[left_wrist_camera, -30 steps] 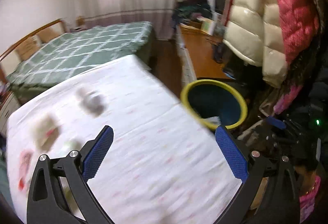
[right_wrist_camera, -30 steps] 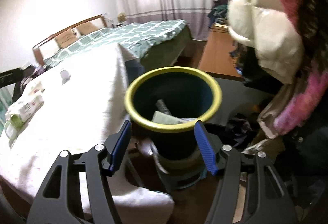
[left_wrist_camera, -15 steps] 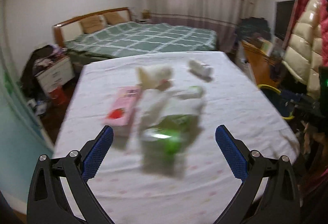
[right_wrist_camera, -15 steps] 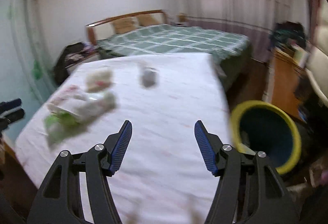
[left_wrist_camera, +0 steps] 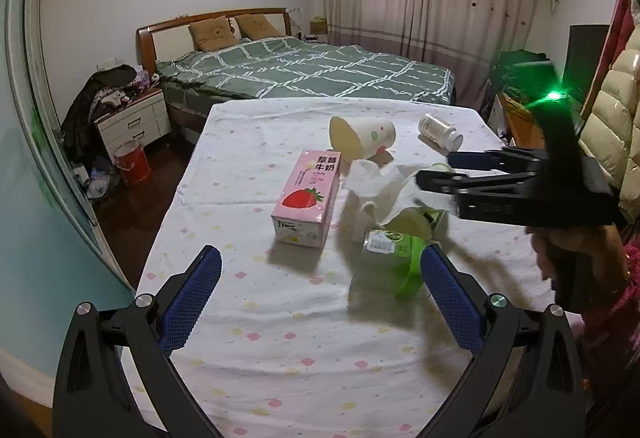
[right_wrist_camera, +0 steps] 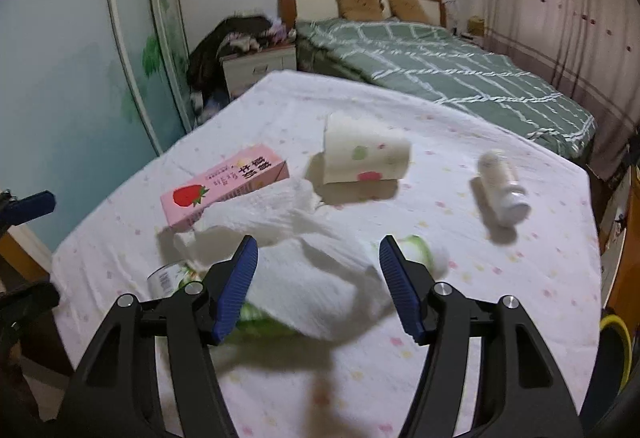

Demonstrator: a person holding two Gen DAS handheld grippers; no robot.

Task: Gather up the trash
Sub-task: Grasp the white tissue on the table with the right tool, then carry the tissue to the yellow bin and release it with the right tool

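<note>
On the white flowered tablecloth (left_wrist_camera: pixel 304 338) lie a pink strawberry milk carton (left_wrist_camera: pixel 308 197), a tipped paper cup (left_wrist_camera: pixel 362 135), a small white bottle (left_wrist_camera: pixel 440 131), crumpled white tissue (left_wrist_camera: pixel 380 185) and a green plastic bottle (left_wrist_camera: pixel 396 262). My left gripper (left_wrist_camera: pixel 320 298) is open and empty above the near table edge. My right gripper (right_wrist_camera: pixel 316 286) is open and empty, just above the tissue (right_wrist_camera: pixel 296 250) that covers the green bottle (right_wrist_camera: pixel 256 318). It also shows in the left wrist view (left_wrist_camera: pixel 436 169). The carton (right_wrist_camera: pixel 224 189), cup (right_wrist_camera: pixel 364 155) and white bottle (right_wrist_camera: pixel 502 191) lie beyond it.
A yellow-rimmed bin (right_wrist_camera: pixel 616 334) shows at the right edge past the table. A green checked bed (left_wrist_camera: pixel 312 71) stands behind the table, with a nightstand (left_wrist_camera: pixel 132 119) and a red bucket (left_wrist_camera: pixel 132 161) on the left. Puffy jackets (left_wrist_camera: pixel 612 129) hang at the right.
Both grippers swung left from the yellow-rimmed bin back over the table. The right gripper now hovers over the tissue and green bottle. Both stayed open.
</note>
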